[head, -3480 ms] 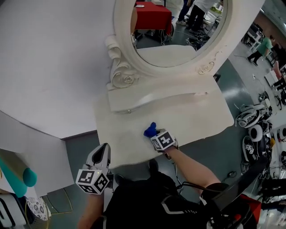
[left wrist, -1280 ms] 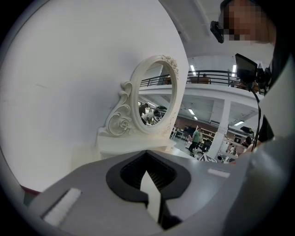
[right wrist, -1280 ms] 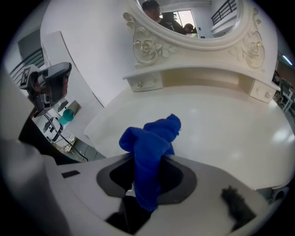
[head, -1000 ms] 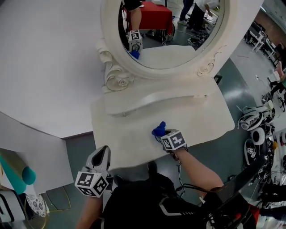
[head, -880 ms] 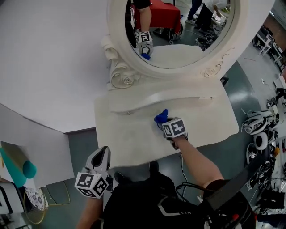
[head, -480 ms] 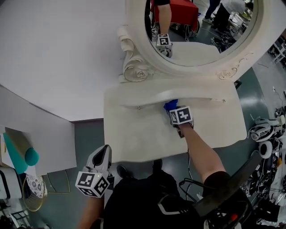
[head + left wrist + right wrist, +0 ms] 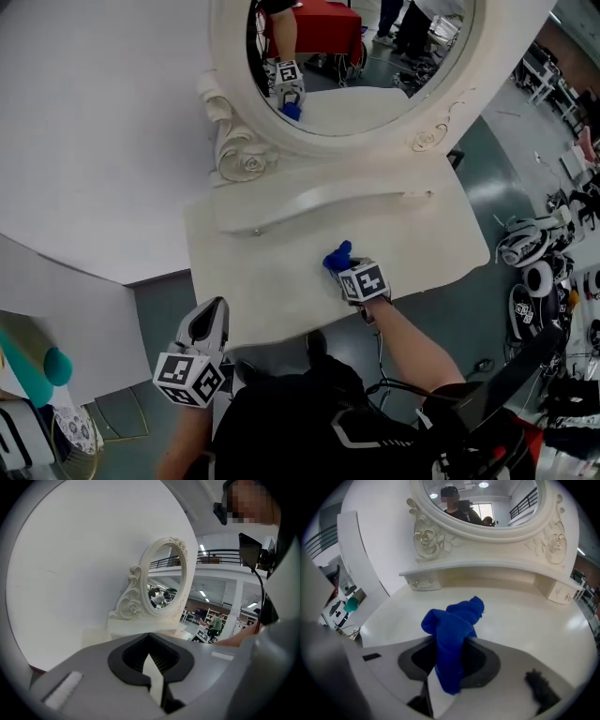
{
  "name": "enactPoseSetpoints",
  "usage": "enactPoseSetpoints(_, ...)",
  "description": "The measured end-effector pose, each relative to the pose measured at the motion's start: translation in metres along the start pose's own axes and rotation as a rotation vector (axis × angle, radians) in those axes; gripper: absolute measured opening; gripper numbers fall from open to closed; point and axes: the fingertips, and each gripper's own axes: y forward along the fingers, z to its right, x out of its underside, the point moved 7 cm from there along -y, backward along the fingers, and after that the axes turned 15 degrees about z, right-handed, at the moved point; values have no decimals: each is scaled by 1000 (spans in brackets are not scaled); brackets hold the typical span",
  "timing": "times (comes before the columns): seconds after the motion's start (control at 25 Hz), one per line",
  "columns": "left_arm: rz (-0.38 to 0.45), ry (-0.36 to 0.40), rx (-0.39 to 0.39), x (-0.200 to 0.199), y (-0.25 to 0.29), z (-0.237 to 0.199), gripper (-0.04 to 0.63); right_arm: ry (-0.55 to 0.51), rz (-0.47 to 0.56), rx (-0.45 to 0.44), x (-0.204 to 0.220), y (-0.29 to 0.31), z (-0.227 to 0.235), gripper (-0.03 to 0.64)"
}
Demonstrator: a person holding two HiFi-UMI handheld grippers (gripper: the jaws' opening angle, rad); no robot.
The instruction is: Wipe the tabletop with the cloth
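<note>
Tabletop (image 7: 262, 281) cream under blue cloth (image 7: 337, 257), oval mirror (image 7: 375, 98) behind, grey floor (image 7: 459, 305) around.

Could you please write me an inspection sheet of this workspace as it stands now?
Surface: white tabletop, bare apart from the cloth; no spills seen.
Job's things: blue cloth, bunched up, on the tabletop near its middle.
Clutter: nothing seen.
Grippers: right gripper has its jaws closed on the cloth; left gripper has its jaws together, empty, and is held off the table's front left corner.
Cables: thin dark cable by the right forearm, below the table's front edge.
Surroundings: oval mirror at the back of the table, white wall behind, black-and-white gear on the floor at right.
</note>
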Motion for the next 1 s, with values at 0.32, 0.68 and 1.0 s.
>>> enactPoseSetpoints(0.32, -25, -5, 92, 9, 27, 25, 9, 67, -8, -47, 52, -57, -22, 130)
enactPoseSetpoints(0.68, -40, -3, 104, 18, 52, 46, 9, 90, -18, -113, 42, -63, -1, 130)
enactPoseSetpoints(1.0, -20, 1, -3, 26, 67, 62, 9, 15, 83, -57, -51, 12, 76, 130)
